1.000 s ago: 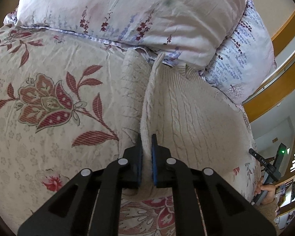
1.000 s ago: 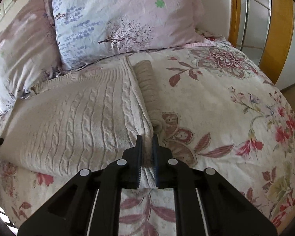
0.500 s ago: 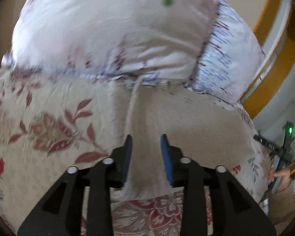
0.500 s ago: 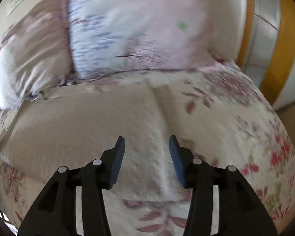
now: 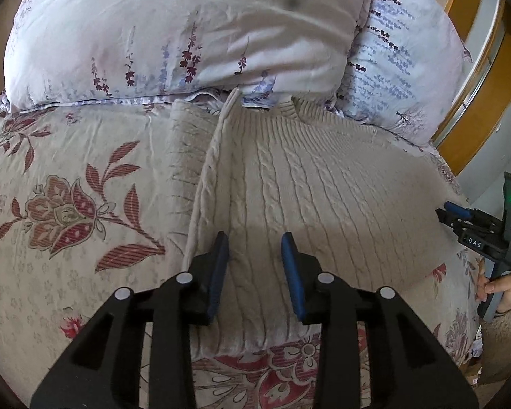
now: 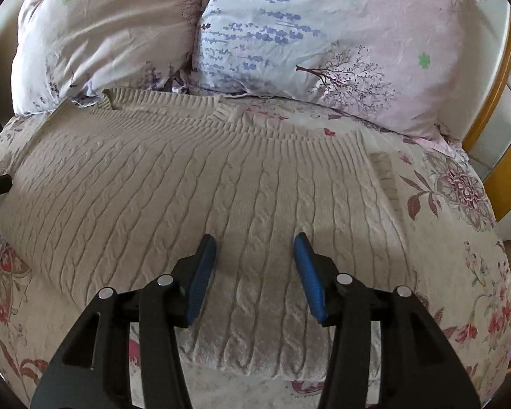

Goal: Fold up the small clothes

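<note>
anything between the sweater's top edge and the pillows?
Nothing on the right: bare floral bedspread separates sweater from pillows. At left the collar touches them. Right wrist view.

My left gripper [image 5: 254,243] has just been opening, and its blue pads now stand apart over the near part of the cream cable-knit sweater [image 5: 310,197], with knit between them but no pinch on it. The sweater lies flat on the floral bedspread [image 5: 68,204], its left edge doubled into a raised fold that runs away from me toward the two pillows [image 5: 194,27] at the head of the bed. At the far right edge my right gripper [image 5: 441,210] pokes in, my hand [image 5: 499,288] wrapped around its handle and a green light glowing on it.
</note>
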A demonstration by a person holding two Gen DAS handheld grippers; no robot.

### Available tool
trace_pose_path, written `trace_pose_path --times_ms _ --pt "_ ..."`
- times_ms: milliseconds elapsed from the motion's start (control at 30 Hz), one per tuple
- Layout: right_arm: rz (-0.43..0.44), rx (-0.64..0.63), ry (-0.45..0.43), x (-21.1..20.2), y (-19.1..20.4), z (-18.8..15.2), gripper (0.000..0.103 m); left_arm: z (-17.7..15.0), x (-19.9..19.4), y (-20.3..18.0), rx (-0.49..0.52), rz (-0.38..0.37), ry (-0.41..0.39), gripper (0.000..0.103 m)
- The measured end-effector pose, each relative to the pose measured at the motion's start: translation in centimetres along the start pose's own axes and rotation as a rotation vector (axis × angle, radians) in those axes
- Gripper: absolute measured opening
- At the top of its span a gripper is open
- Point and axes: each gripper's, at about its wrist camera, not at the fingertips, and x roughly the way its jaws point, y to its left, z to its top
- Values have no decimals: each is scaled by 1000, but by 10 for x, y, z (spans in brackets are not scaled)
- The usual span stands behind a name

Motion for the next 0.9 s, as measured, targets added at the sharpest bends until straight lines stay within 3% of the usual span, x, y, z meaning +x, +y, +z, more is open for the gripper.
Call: trace_pose_path --times_ms 67,233,333,500,633,900 --pt "-9 -11 8 -1 2 0 51 0 -4 -1 -4 -6 0 33" --pt "4 40 9 -9 0 11 55 10 -28 20 -129 -107 -50 35" --pt "72 74 -19 -12 5 20 63 22 -30 37 -216 -108 -66 48" --pt "79 15 -16 -4 37 30 63 33 -11 64 -373 -136 -25 60" --pt "48 -37 -27 2 56 33 63 38 2 70 -424 -162 8 64" --pt "70 -9 -11 12 56 31 64 46 23 67 -436 -150 35 65"
